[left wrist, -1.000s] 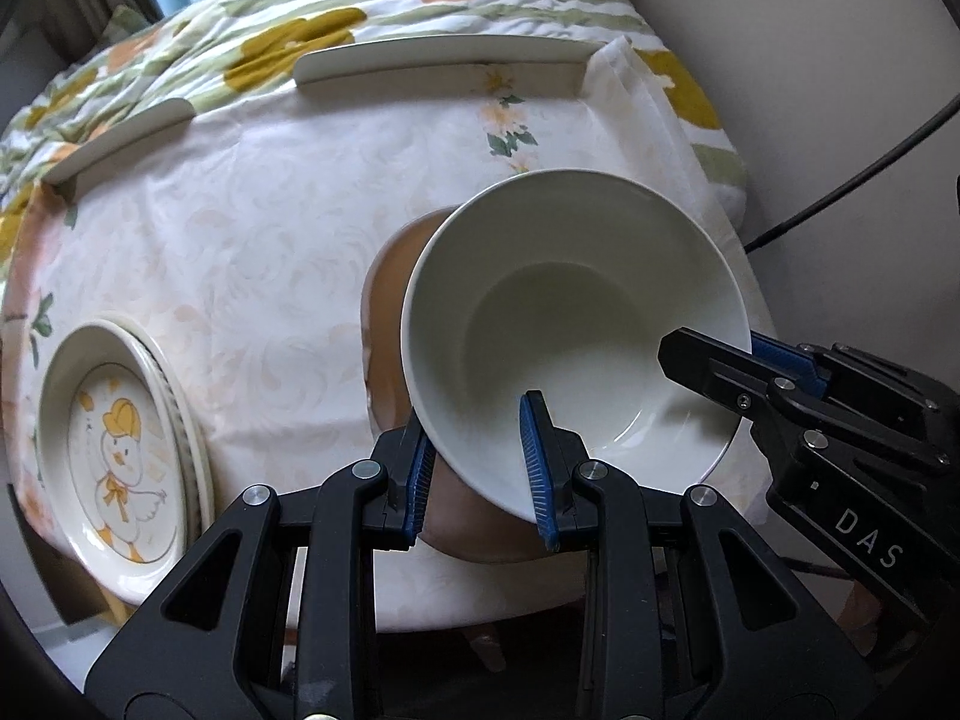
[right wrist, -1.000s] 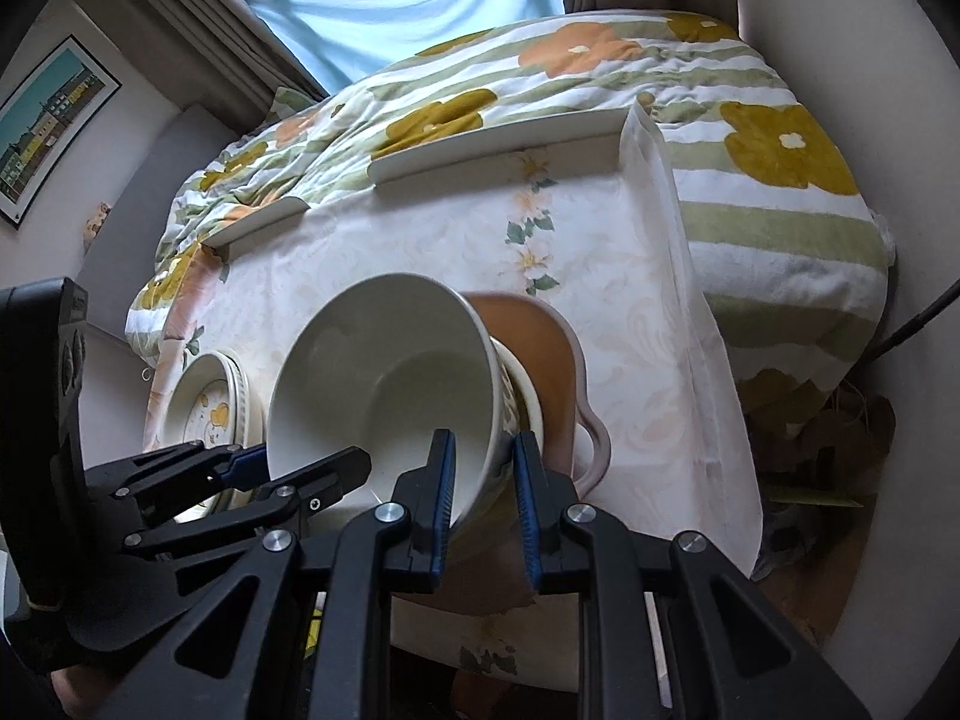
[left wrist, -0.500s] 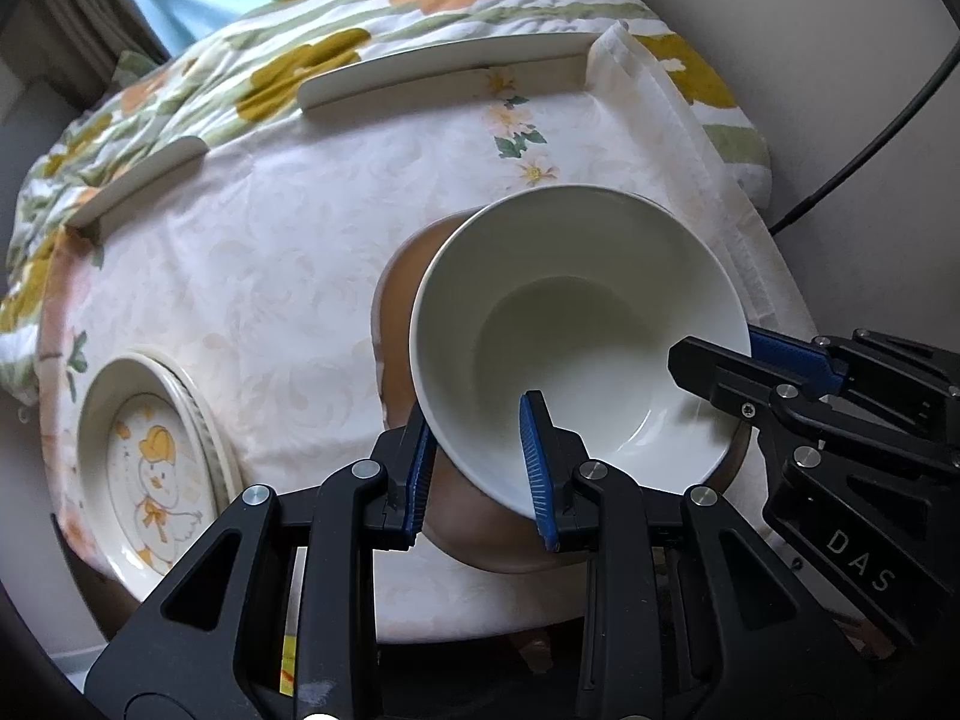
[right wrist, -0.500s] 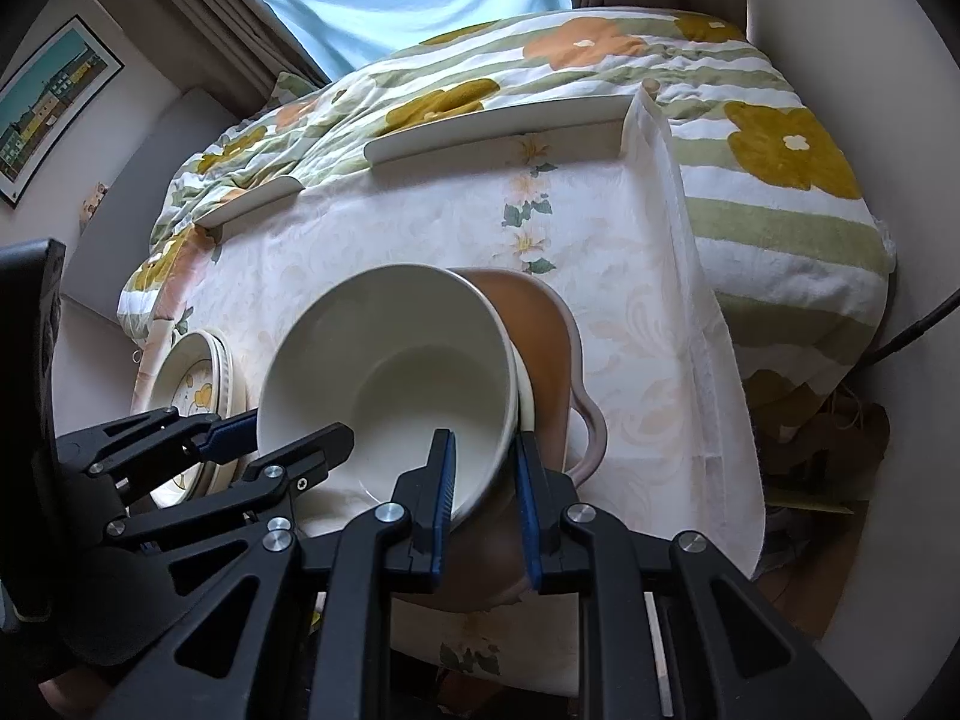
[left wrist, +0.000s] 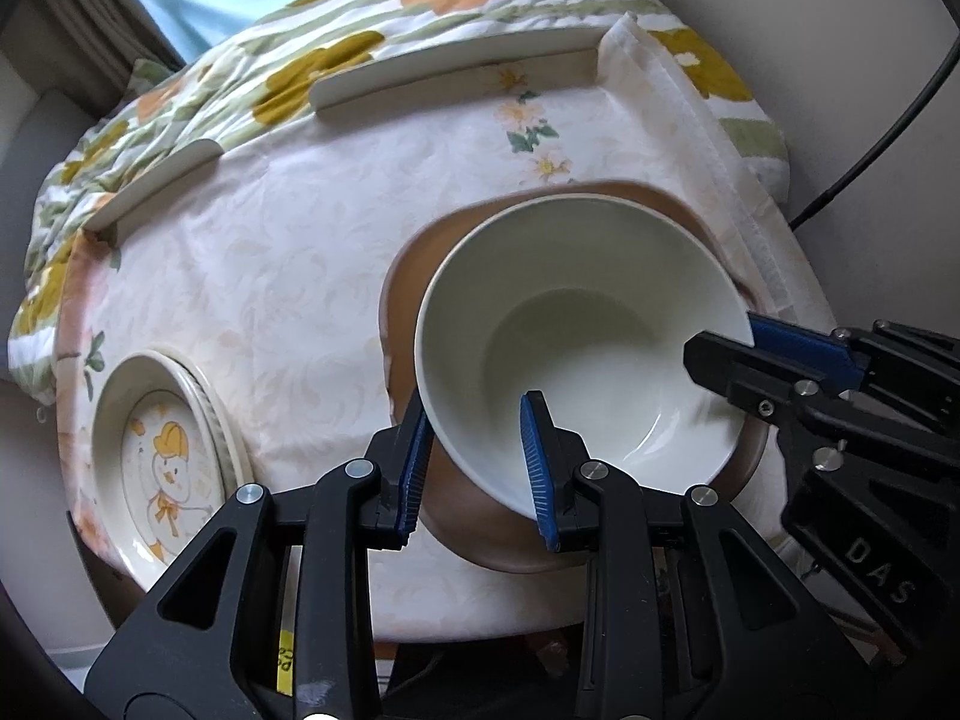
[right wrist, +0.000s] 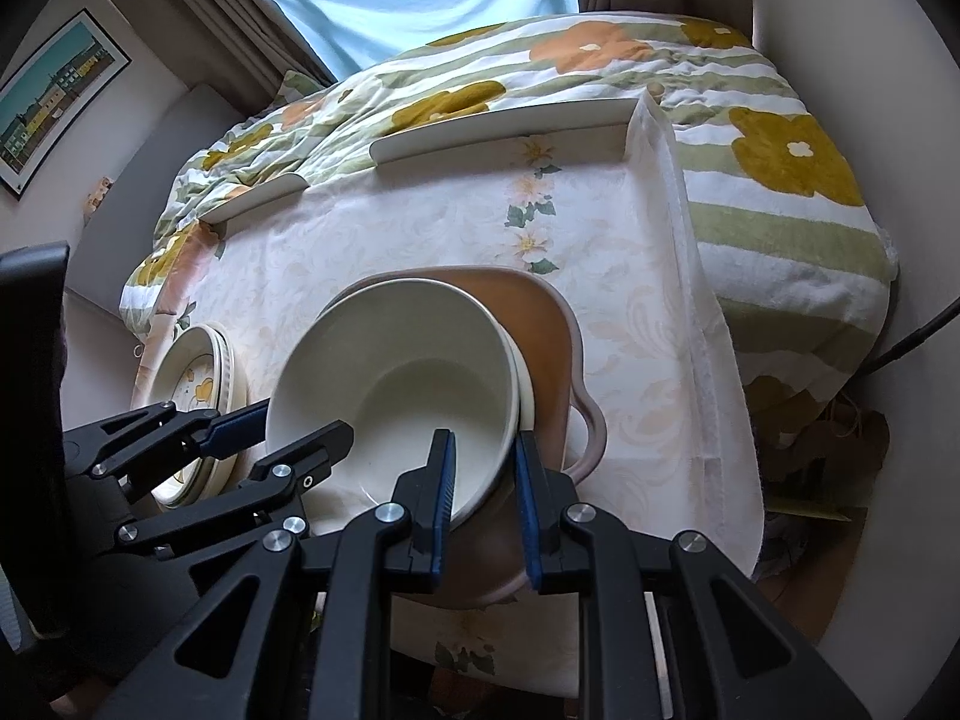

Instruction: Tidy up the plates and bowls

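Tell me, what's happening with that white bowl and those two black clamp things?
A person is tidying dishes with two hand-held tools. Both the left tool and the right tool are clamped on the rim of the white bowl, one on each side. The bowl is over a brown dish on the cloth-covered table, with another pale rim showing just beneath it. A stack of plates with a duck picture sits off to the side.

A cream bowl (left wrist: 576, 324) is tilting over a brown handled dish (right wrist: 540, 324), another pale rim just beneath it; duck-patterned plates (left wrist: 162, 450) are sitting stacked near the bench's left edge.
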### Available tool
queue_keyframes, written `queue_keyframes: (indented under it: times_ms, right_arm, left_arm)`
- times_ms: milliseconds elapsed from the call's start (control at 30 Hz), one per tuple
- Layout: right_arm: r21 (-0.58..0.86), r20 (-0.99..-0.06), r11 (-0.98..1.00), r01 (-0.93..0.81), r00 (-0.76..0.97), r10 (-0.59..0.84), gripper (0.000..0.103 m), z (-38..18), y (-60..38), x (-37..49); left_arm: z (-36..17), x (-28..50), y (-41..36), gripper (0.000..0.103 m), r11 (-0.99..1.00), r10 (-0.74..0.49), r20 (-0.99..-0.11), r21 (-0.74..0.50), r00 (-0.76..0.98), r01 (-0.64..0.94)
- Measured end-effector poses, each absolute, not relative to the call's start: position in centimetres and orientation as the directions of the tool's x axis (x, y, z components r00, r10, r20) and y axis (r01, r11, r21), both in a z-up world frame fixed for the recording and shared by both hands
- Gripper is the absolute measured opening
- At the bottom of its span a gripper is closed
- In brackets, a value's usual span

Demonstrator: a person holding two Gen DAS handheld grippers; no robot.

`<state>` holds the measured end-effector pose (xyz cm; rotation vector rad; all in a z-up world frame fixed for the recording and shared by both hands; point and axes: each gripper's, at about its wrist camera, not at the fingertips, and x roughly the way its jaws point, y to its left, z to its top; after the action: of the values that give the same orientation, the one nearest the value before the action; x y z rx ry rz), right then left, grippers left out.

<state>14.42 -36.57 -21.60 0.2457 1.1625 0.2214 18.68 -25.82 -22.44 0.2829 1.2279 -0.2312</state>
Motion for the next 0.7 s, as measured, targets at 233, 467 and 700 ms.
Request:
queue_keyframes:
  times_ms: [233, 467, 700]
  right_arm:
    - [0.354, -0.861, 0.935, -0.028, 0.381, 0.337, 0.018, -21.6, -37.2, 14.6]
    - [0.445, -0.829, 0.895, 0.039, 0.396, 0.395, 0.018, -20.9, -39.1, 14.3]
    - [0.331, -0.821, 0.944, 0.000, 0.494, 0.288, 0.018, -17.1, -38.9, 11.4]
  left_arm:
    - [-22.6, 18.7, -26.1, 0.032, 0.937, -0.009, -0.949, 0.102, 0.316, 0.334]
    - [-22.5, 18.3, -24.5, 0.060, 0.953, -0.148, -0.962, -0.076, 0.231, 0.293]
    - [-17.7, 15.6, -21.4, 0.060, 0.961, -0.127, -0.899, -0.006, 0.420, 0.277]
